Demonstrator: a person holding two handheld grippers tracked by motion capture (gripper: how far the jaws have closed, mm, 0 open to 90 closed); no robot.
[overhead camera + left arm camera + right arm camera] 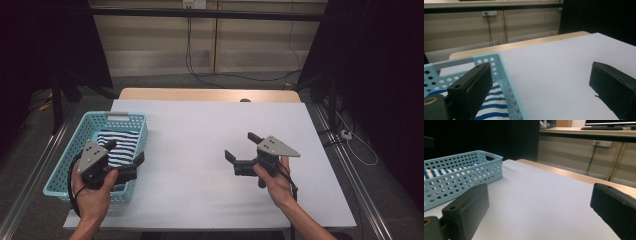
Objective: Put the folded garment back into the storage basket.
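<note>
Both grippers released, cloth (119,145) in basket (60,170) at lower left.
Left gripper (126,157) straddles the rim; closing could snag it. Right gripper (240,147) idles.

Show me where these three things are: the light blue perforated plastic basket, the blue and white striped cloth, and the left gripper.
light blue perforated plastic basket (64,162), high view, left wall.
blue and white striped cloth (123,145), high view, middle of the folded top.
left gripper (124,153), high view, midway between its open jaws, over the basket.
</note>
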